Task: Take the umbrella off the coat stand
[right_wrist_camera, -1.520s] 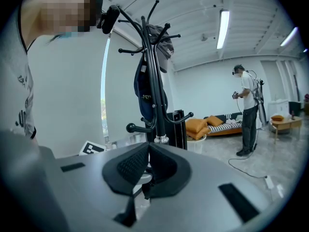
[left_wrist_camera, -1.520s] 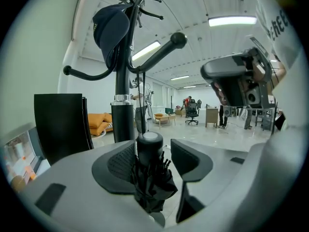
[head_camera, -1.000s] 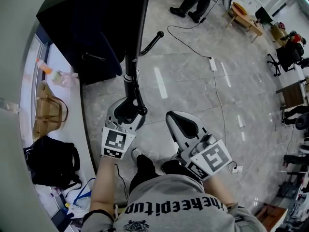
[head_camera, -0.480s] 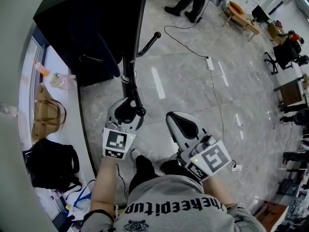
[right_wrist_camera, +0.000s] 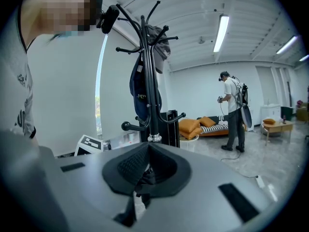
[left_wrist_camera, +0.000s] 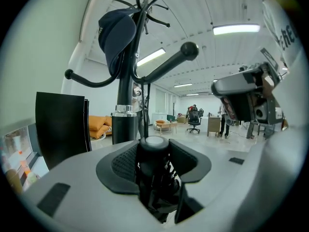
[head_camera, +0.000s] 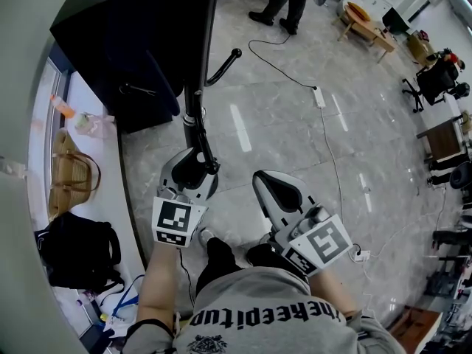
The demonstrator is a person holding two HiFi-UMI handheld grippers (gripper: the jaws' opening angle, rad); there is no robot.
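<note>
Only the round-capped end of the black folded umbrella (left_wrist_camera: 155, 183) shows. The rest is buried between the jaws of the left hand-held gripper (left_wrist_camera: 154, 147), which have just been closing on it. In the head view the black metal coat stand (head_camera: 195, 135) runs off the top edge, and the standing person in dark trousers (head_camera: 278, 2) is cut off above the legs.

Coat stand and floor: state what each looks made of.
Coat stand: probably metal, black painted tubing with a bright chrome collar. Floor: likely polished stone or tile, grey, veined, with lamp reflections and joint lines.
</note>
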